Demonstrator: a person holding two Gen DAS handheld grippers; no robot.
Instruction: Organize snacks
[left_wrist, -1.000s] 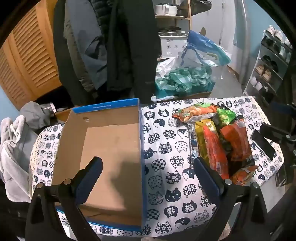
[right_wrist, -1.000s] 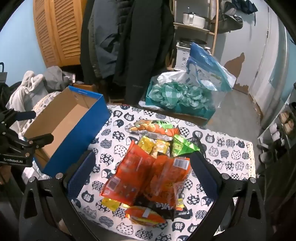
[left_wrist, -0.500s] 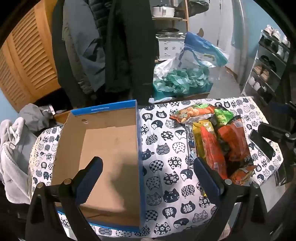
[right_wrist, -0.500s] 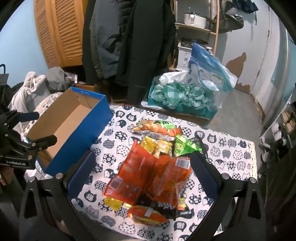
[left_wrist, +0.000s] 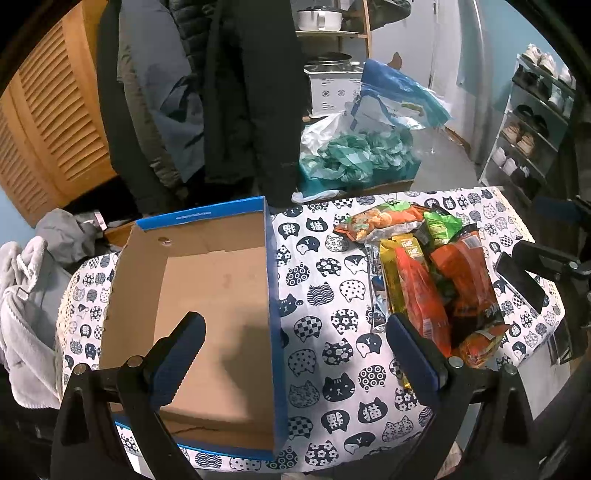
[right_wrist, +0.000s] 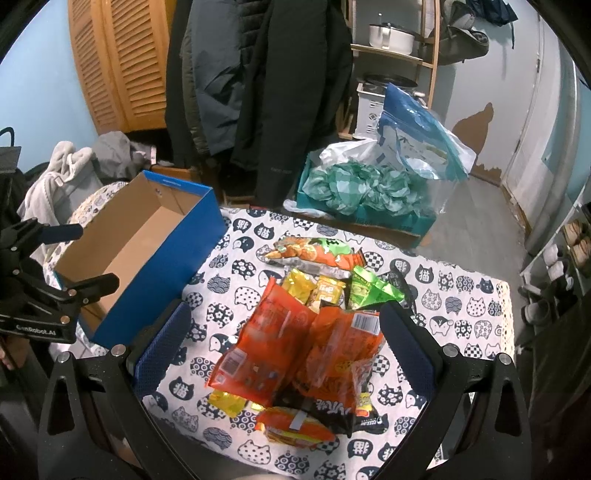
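A pile of snack packets (right_wrist: 310, 332) lies on the cat-print tablecloth (right_wrist: 461, 295): orange bags in front, yellow ones (right_wrist: 317, 288) and a green one (right_wrist: 369, 291) behind, an orange-green bag (right_wrist: 314, 254) farthest. The same pile (left_wrist: 436, 284) sits at the right in the left wrist view. An empty blue cardboard box (left_wrist: 207, 295) stands left of it, also seen as a box (right_wrist: 147, 251) from the right wrist. My left gripper (left_wrist: 291, 328) hangs open above the box's right wall. My right gripper (right_wrist: 284, 321) hovers open over the pile, holding nothing.
Dark coats (right_wrist: 266, 92) hang behind the table. A teal box of green bags (right_wrist: 365, 192) and a blue plastic bag (right_wrist: 417, 144) sit on the floor beyond. Grey clothing (left_wrist: 29, 295) lies at the left, a shoe rack (left_wrist: 535, 122) stands at the right.
Both views have drifted slightly; the box and snacks sit a little lower and closer in the frames. Both grippers stay open and nothing was picked up.
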